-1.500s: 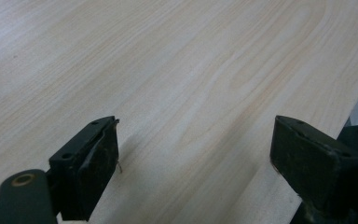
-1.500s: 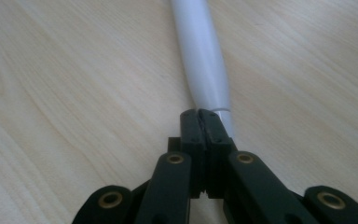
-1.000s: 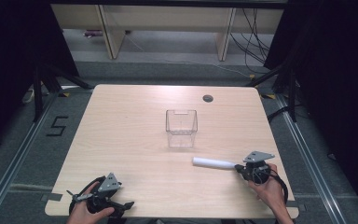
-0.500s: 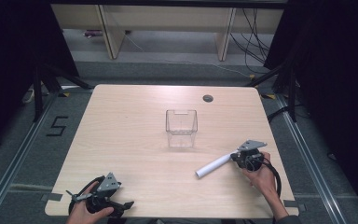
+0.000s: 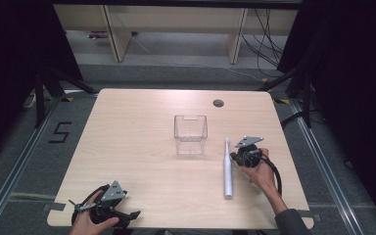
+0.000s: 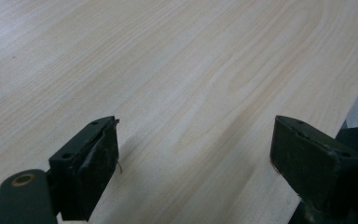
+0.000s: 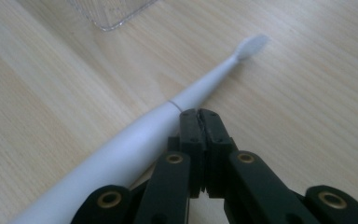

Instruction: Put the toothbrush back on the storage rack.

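While the right tool (image 7: 199, 114) rests closed beside it, the toothbrush (image 5: 228, 171) looks light, stiff, slippery. Grip its thick handle; the left tool (image 6: 193, 154) gapes wide.

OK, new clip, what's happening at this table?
A person sits at a wooden table with a gripper in each hand. The right gripper has its jaws shut, empty, pressed against the side of a white electric toothbrush lying flat, brush head pointing toward the far edge. A clear plastic box stands just left of the brush head. The left gripper rests open at the near left corner, holding nothing.
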Available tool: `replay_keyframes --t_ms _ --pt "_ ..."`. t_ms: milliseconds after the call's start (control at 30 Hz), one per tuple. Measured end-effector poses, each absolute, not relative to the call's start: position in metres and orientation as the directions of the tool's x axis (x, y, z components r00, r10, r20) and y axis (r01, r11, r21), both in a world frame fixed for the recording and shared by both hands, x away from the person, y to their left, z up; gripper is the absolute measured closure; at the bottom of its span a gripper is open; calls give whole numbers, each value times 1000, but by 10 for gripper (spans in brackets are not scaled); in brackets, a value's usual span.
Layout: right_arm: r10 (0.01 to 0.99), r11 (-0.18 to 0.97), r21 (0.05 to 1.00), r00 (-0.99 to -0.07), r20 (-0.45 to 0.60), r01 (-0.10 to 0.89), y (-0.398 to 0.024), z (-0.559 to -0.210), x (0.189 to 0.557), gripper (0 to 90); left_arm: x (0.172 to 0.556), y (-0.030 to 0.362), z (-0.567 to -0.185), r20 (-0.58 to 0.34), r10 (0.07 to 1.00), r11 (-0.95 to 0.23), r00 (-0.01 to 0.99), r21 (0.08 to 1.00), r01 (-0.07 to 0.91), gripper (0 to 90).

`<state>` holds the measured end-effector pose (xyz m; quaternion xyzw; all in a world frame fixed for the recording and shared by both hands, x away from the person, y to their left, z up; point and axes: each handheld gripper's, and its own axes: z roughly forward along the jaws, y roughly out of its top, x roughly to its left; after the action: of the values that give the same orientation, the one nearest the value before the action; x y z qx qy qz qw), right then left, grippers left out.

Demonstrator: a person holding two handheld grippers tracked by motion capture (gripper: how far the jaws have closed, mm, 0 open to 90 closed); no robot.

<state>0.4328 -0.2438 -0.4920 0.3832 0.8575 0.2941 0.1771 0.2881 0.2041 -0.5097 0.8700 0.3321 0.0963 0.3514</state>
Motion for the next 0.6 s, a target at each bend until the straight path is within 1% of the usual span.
replay_keyframes --t_ms 100,167,200,300,333,400,500,533,600 --pt "754 548 647 -647 -108 530 -241 -487 435 857 288 204 -510 -65 645 -533 762 676 509 150" --pt "766 534 645 -636 -96 546 -242 -483 432 795 288 204 -509 -66 643 -532 763 677 508 149" --pt "779 520 640 -621 -83 566 -243 -480 430 777 288 204 -509 -66 643 -532 763 677 508 150" --pt "786 515 640 -612 -88 570 -247 -474 427 720 288 204 -509 -63 643 -536 764 675 507 150" --pt "798 492 644 -599 -64 586 -247 -472 425 710 288 204 -509 -66 643 -533 763 677 508 150" --pt "789 507 635 -610 -70 583 -250 -467 425 662 288 204 -510 -67 646 -530 760 677 510 150" --pt "800 485 638 -598 -47 598 -250 -465 422 645 288 204 -510 -66 645 -533 761 675 510 149" --pt "813 462 629 -582 -18 626 -247 -462 420 625 288 204 -510 -69 648 -529 759 676 513 149" --pt "792 493 611 -610 -21 619 -249 -458 420 601 288 204 -510 -69 647 -530 759 674 514 150"
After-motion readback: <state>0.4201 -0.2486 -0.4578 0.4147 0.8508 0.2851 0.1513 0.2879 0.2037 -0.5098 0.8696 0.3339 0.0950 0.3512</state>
